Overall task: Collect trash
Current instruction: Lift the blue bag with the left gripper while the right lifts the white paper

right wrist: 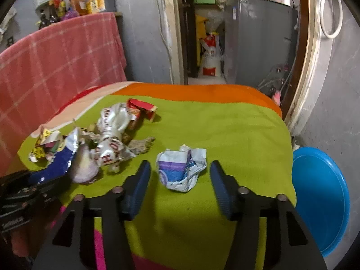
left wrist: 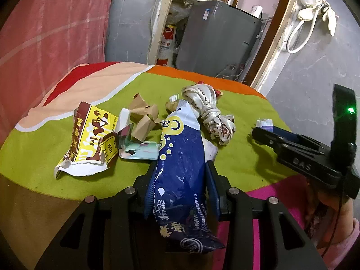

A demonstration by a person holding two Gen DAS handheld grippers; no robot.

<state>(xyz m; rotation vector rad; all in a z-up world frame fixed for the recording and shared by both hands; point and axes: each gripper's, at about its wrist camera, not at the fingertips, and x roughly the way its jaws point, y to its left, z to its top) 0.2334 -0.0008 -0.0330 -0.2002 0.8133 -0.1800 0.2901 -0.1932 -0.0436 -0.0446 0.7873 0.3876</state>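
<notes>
A blue snack bag [left wrist: 180, 144] runs between the fingers of my left gripper [left wrist: 181, 164], whose pads press on its two sides; the bag's far end rests on the green blanket [left wrist: 236, 162]. In the right wrist view, my right gripper [right wrist: 180, 164] straddles a crumpled white and purple paper [right wrist: 182, 171], with a gap on each side, so its jaws stand open. The left wrist view shows that same paper [left wrist: 264, 122] just past the right gripper [left wrist: 267, 130]. My left gripper [right wrist: 33, 177] and the blue bag [right wrist: 54, 168] appear at the right wrist view's left edge.
A litter pile lies on the blanket: a yellow wrapper [left wrist: 90, 139], brown paper scraps [left wrist: 144, 117], a knotted white wrapper [left wrist: 207, 110] and a red carton [right wrist: 141, 108]. A blue basin [right wrist: 319, 202] sits on the floor past the blanket's right edge. A grey appliance [left wrist: 216, 40] stands behind.
</notes>
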